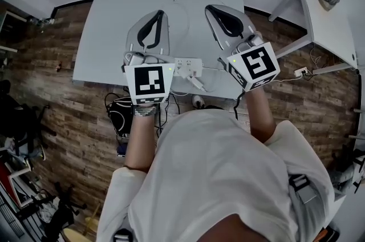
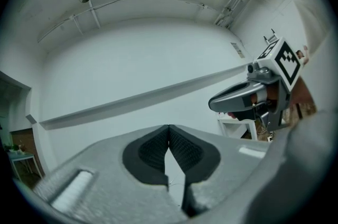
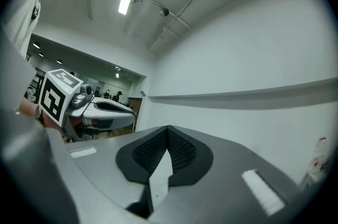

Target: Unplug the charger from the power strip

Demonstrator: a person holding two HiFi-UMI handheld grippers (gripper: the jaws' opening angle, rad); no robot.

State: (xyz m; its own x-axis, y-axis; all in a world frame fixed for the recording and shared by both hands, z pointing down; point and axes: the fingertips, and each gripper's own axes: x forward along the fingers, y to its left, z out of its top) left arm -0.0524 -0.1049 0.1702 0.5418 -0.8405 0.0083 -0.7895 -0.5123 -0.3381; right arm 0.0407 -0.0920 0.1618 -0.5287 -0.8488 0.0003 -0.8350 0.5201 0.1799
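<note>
A white power strip point(image 1: 187, 67) lies near the front edge of the white table point(image 1: 108, 24), between my two hands in the head view. A white charger point(image 1: 196, 83) with a thin cable lies at the strip's front side; whether it sits in a socket I cannot tell. My left gripper point(image 1: 160, 13) is held level above the table, shut with nothing in it point(image 2: 168, 127). My right gripper point(image 1: 209, 8) is beside it at the same height, also shut and empty point(image 3: 168, 128). Both gripper views face a bare white wall, so neither shows the strip.
A thin white cable point(image 1: 183, 7) loops over the table behind the strip. Black cables point(image 1: 118, 115) hang below the table's front edge over the wooden floor. A second white desk point(image 1: 322, 27) stands at the right with small items on it.
</note>
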